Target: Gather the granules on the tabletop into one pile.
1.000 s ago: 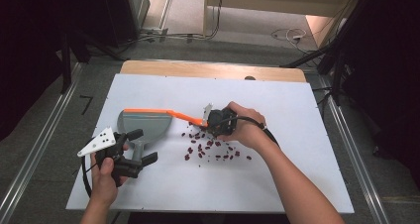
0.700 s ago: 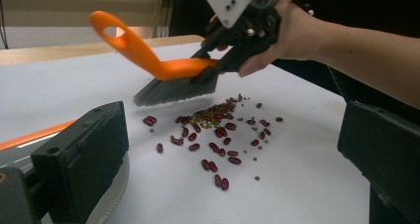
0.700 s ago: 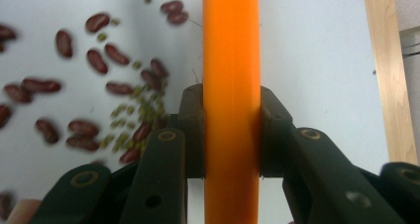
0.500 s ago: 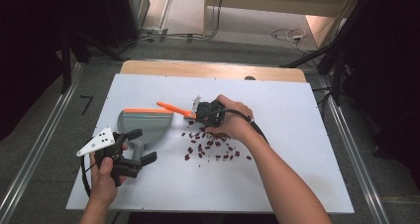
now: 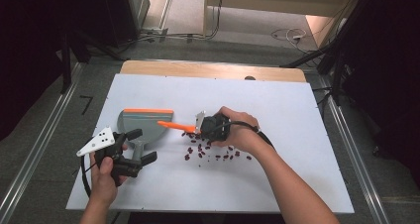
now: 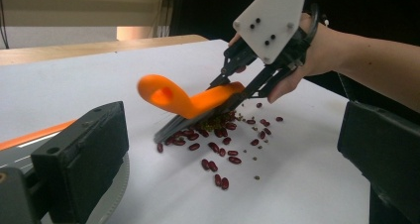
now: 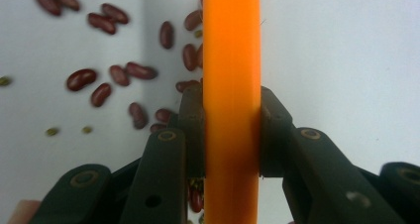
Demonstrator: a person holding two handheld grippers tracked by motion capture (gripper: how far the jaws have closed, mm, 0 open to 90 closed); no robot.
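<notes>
Brush (image 5: 176, 126) swept left thru beans (image 5: 208, 149), right gripper (image 5: 200, 124).

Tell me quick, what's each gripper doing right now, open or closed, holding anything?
Left gripper: open, holding nothing, beside the grey plastic dustpan.
Right gripper: shut on the orange-handled brush, over the dark red beans.

The right gripper (image 5: 200, 124) clamps an orange brush (image 5: 176, 125) over scattered red beans (image 5: 210, 152) on the white table (image 5: 277, 105). A grey dustpan (image 5: 141, 127) lies just left. The left gripper (image 5: 140, 145) sits open at the dustpan's handle.
</notes>
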